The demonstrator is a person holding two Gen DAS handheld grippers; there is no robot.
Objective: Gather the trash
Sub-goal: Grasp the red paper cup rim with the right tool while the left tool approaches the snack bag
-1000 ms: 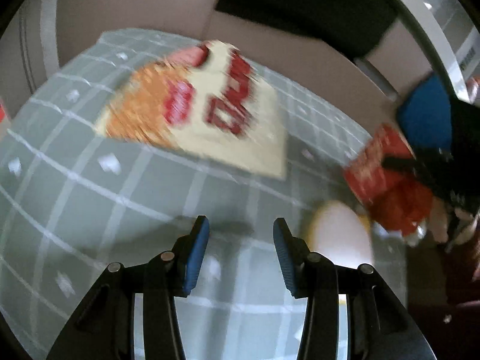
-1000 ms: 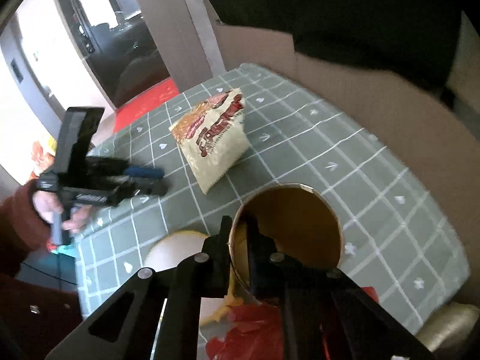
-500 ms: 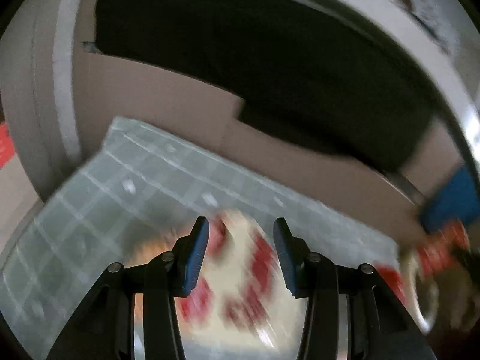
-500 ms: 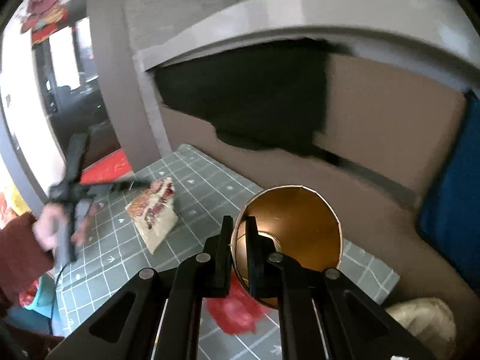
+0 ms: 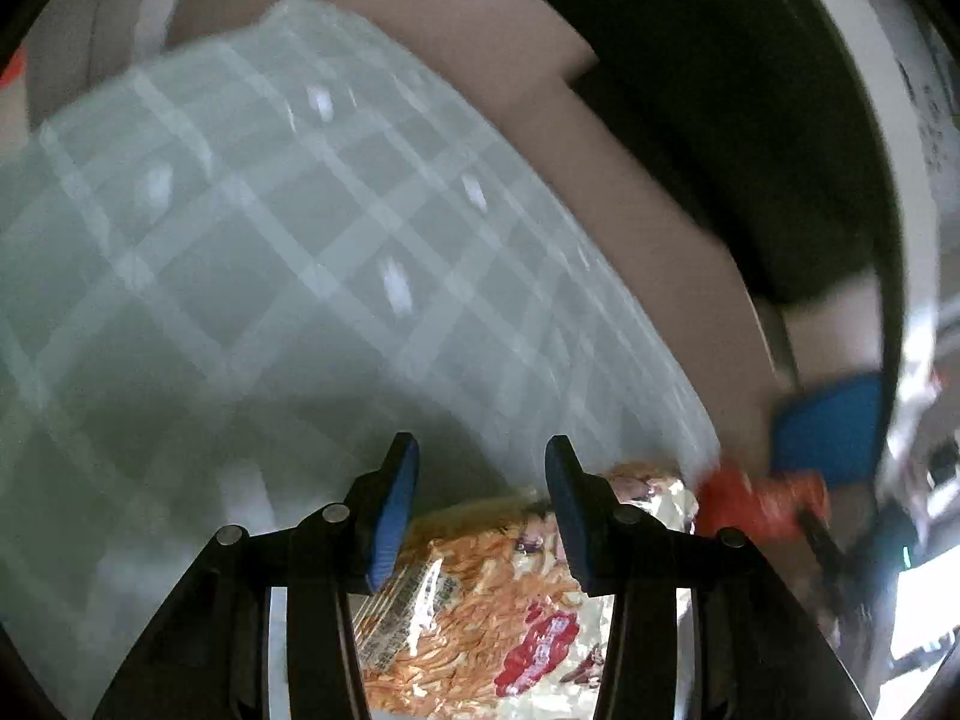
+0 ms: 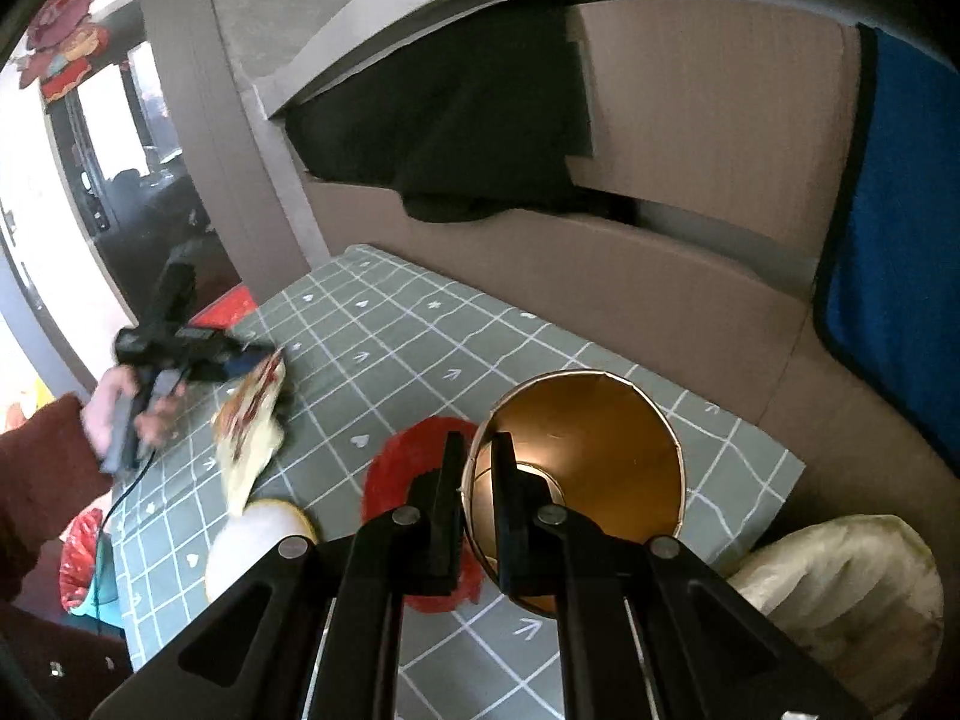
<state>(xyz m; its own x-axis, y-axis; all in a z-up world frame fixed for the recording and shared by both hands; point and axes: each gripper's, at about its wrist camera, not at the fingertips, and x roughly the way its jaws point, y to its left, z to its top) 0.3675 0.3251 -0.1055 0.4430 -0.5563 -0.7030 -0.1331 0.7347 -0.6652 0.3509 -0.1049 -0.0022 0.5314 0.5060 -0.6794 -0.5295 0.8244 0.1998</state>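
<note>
Crinkled foil snack bag (image 5: 480,618) lies flat on the bench (image 5: 228,276), printed face up, directly under the left tool (image 5: 480,513). Left tool's blue pads (image 5: 393,516) stand spread, one at each side of the bag's upper edge — bag sits between them but neither pad presses it, so nothing is gripped yet. Tool tilts down at the bag; judged reason: lined up to straddle an edge of a thin, flat wrapper that can only be pinched at a raised fold. In the right wrist view the same bag (image 6: 249,426) is seen at the far left of the checked cloth, with the person's hand (image 6: 129,414) on the left tool's handle just beside it.

Right tool (image 6: 477,480) is pressed together on the rim of a paper cup (image 6: 582,468) — one finger outside the wall, one inside, gold lining facing the camera. Cup is carried clear of the bench, mouth tipped toward the lens; a rim pinch is the only hold a narrow jaw gets on so wide a cup.

Still on the bench: red wrapper (image 6: 408,468) behind the right tool, pale round item (image 6: 258,540) near the front edge — identity unclear. A light-coloured bag (image 6: 840,576) sits low at right, off the bench; possibly the trash bag.

Risk: foil may slide instead of lifting.
</note>
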